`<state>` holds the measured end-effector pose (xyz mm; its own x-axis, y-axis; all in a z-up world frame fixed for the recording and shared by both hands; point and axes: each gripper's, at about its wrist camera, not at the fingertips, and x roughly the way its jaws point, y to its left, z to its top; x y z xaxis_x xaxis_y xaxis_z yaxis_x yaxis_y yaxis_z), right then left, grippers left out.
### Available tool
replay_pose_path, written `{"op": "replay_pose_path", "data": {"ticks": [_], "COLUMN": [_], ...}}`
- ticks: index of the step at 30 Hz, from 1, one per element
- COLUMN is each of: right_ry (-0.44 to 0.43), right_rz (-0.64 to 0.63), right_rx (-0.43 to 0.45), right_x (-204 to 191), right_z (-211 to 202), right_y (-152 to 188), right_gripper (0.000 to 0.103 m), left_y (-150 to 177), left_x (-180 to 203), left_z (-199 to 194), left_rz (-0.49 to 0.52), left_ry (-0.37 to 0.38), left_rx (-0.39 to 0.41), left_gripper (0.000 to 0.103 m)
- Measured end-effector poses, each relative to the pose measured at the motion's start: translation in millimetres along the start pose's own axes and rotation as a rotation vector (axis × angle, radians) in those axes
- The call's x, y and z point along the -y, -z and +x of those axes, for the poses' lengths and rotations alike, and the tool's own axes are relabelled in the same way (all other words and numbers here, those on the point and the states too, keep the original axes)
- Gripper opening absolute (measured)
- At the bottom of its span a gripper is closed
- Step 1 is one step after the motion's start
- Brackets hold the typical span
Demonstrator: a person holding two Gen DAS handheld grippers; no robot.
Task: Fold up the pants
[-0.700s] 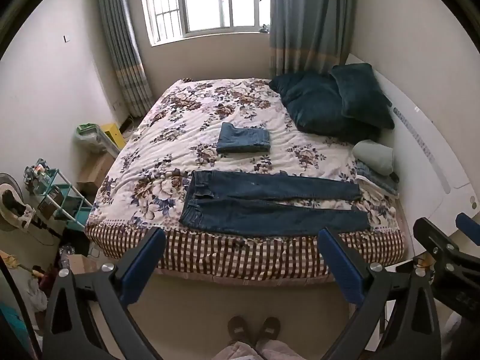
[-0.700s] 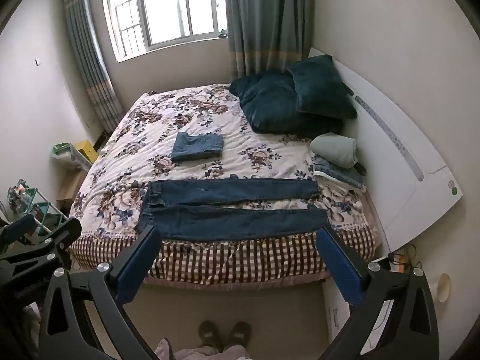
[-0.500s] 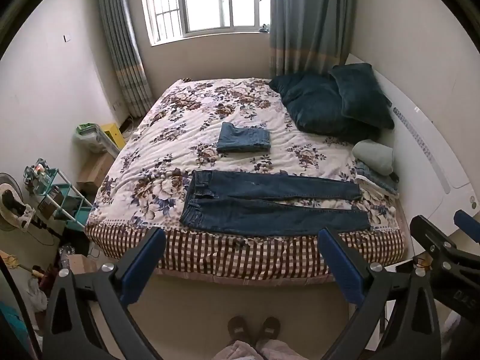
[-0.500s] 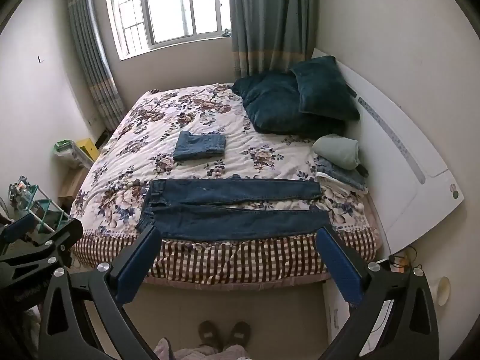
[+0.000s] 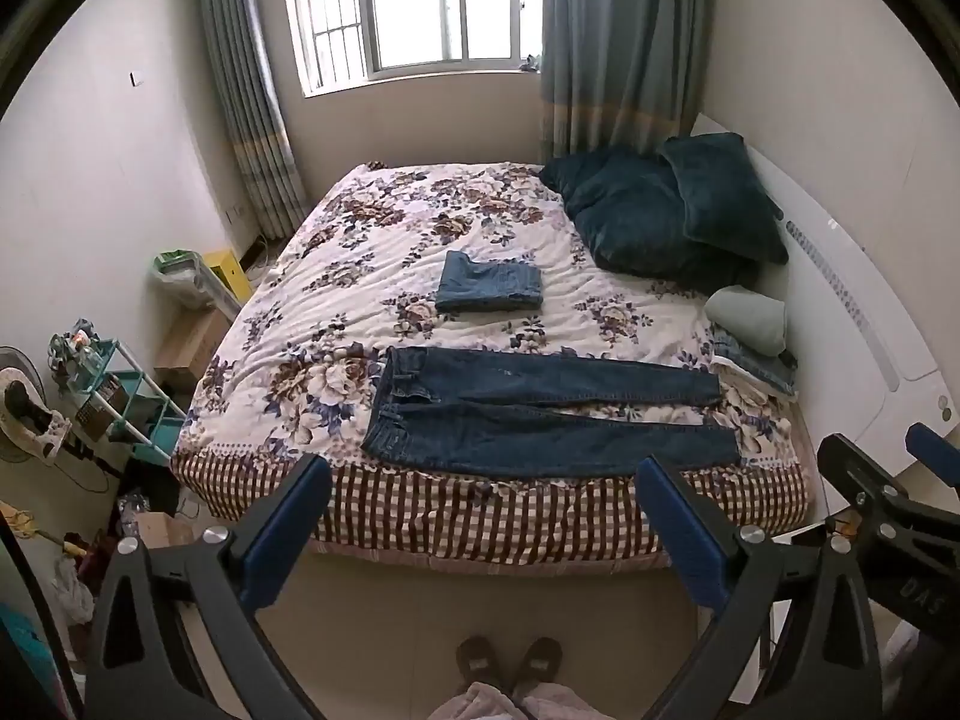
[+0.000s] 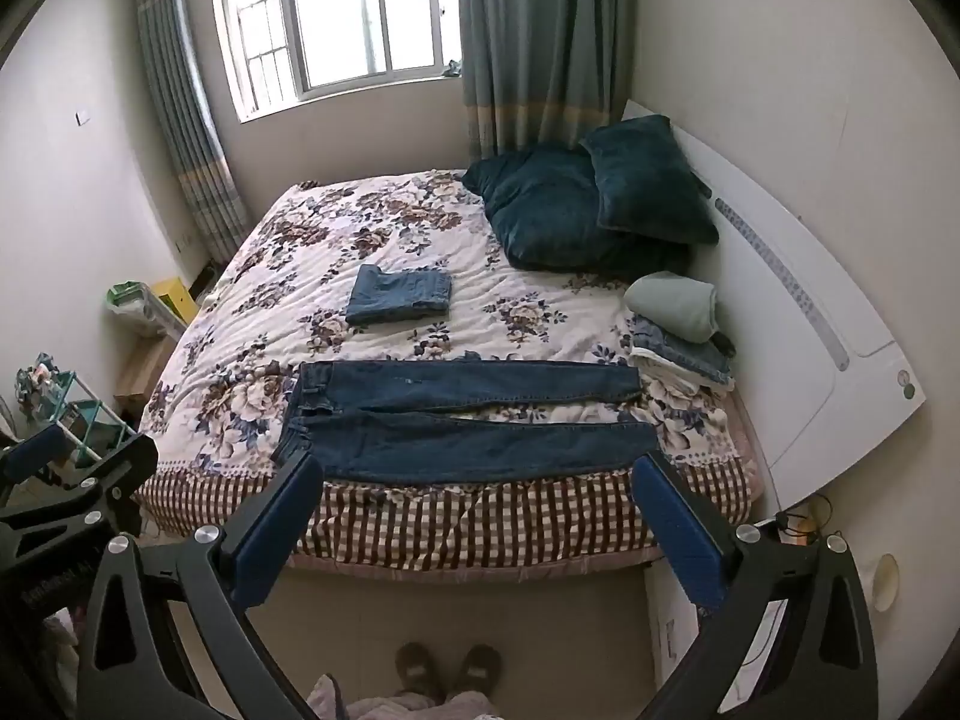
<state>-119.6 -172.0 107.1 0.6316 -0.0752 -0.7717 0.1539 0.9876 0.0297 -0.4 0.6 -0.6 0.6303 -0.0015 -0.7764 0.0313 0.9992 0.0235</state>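
Note:
Dark blue jeans (image 5: 540, 414) lie flat along the bed's near edge, waistband left, both legs stretched right; they also show in the right wrist view (image 6: 462, 420). My left gripper (image 5: 480, 534) is open and empty, held back from the bed above the floor. My right gripper (image 6: 477, 531) is open and empty too, also short of the bed edge. The right gripper's side shows in the left wrist view (image 5: 888, 498), and the left gripper's side in the right wrist view (image 6: 72, 480).
A folded pair of lighter jeans (image 5: 489, 282) lies mid-bed. A clothes stack (image 6: 681, 330) sits at the right by dark teal pillows (image 6: 588, 204) and the white headboard (image 6: 810, 324). A teal rack (image 5: 114, 396) and clutter stand left. My slippered feet (image 5: 510, 669) are below.
Both views have shifted only slightly; the right gripper has drifted a little left. The jeans have not moved and both grippers stay open.

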Motion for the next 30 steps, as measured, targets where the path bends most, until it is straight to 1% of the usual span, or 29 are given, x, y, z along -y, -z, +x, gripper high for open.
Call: {"op": "replay_pose_path", "data": {"ticks": [3,5,11,18,19,30], "right_ry": [0.003,0.0,0.001,0.0,0.001,0.003], "right_rz": [0.0,-0.001,0.001,0.002,0.0,-0.003], "right_rx": [0.003,0.005,0.009,0.01,0.011,0.015], "right_x": [-1.8,0.4,4.9,5.6,5.2,5.4], "right_z": [0.1,-1.0,-8.3,-7.8,-8.9,-9.5], "right_y": [-0.6,-1.1,-7.3,-8.2,-7.0,-5.7], "right_gripper": [0.103,0.103,0.103,0.103,0.103,0.103], "left_y": [-5.1,-8.6,-12.2,-18.4,-22.5,-20.8], "left_x": [-3.7,-3.1,-3.0,-5.9,-12.9,-11.9], "left_z": [5.4,0.5,-1.2,0.2,-9.2,-9.2], "left_rz": [0.001,0.0,0.001,0.002,0.0,0.001], "left_ry": [-0.001,0.001,0.0,-0.005,-0.003,-0.005], "left_rx": [0.001,0.001,0.005,0.009,0.011,0.017], "left_gripper": [0.103,0.103,0.103,0.103,0.103,0.103]}}
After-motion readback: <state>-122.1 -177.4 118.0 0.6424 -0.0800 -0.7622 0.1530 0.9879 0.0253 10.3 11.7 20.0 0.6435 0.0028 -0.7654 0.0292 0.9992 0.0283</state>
